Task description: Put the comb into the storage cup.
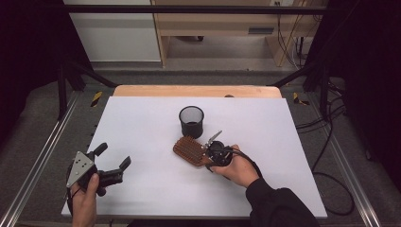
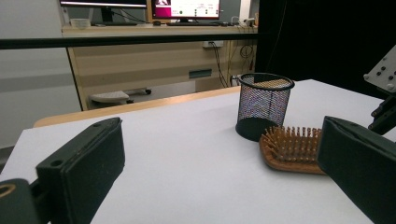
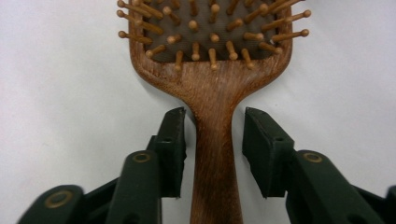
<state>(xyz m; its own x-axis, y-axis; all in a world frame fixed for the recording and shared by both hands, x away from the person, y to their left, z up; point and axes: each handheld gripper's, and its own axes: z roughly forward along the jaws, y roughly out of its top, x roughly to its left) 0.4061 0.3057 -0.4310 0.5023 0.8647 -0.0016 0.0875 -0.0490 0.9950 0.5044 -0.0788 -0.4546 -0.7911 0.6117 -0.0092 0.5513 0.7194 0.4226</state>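
Wooden paddle hairbrush (image 1: 189,150) lies bristles-up on the white surface (image 1: 151,142) beside a black mesh cup (image 1: 191,121). Right gripper (image 3: 212,140) fingers straddle its handle, spread, likely about to pinch. Left gripper (image 1: 113,163) fingers spread, empty.

We see a brown wooden hairbrush (image 3: 213,88) with tan bristles, a black mesh cup (image 1: 191,121), a white desk (image 1: 142,142), and black tongs (image 3: 212,140).

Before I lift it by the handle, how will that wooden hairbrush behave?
The hairbrush looks like solid wood, so probably stiff. The right claw straddles its narrow handle, with the wide bristled head far forward, so it may droop. The smooth, rounded handle could twist between flat pads.
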